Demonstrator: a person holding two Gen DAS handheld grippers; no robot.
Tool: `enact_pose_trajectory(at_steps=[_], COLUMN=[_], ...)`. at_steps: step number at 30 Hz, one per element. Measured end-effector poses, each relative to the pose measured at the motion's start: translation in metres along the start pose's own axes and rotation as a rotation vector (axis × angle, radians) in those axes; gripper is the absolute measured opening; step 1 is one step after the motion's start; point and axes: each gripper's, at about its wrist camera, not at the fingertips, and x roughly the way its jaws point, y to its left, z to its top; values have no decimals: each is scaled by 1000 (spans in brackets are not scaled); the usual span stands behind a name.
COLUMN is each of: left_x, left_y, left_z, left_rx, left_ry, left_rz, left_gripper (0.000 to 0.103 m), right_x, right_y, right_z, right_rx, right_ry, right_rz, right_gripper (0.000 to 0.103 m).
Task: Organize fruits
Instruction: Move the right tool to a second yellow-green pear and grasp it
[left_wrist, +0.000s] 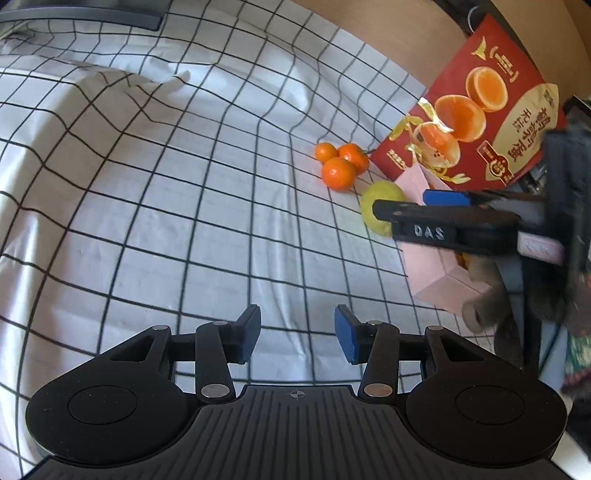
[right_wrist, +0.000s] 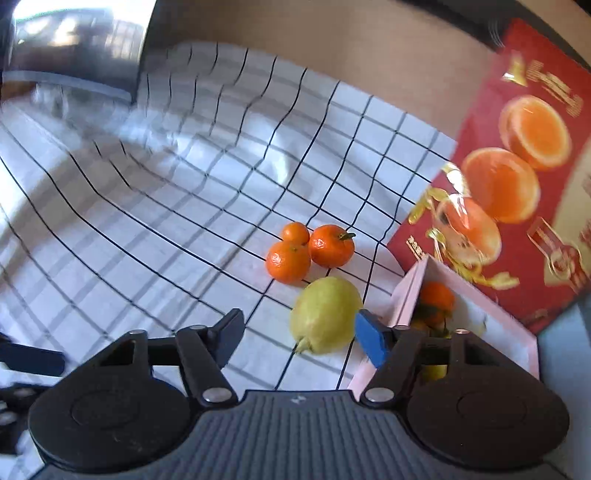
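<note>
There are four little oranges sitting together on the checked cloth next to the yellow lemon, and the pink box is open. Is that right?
Not quite. There are three little oranges, not four; the right wrist view shows them clearly, in a bunch on the checked cloth. The rest is right: they sit next to the yellow lemon, and the pink box is open.

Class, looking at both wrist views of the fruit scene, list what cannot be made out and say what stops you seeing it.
- Contents of the pink box: right wrist view, gripper blocks the inside; only a mandarin shows.
- Yellow pear: left wrist view, partly behind the right gripper.
- Red carton: print blurred, cut off by the edge.
</note>
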Motion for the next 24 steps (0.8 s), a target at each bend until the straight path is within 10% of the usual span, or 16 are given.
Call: enact_pose_trajectory(at_steps=[11, 24], left_x=[-8, 4], left_y=[27, 26], left_z=[10, 20], left_rx=[-44, -18], left_ry=[-38, -9], left_rz=[69, 64], left_gripper=[49, 49], right_x=[57, 57], right_y=[-32, -18], right_z=[48, 11], right_rx=[133, -32], right_ry=[117, 130], right_rz=[203, 3], right_gripper=[66, 79])
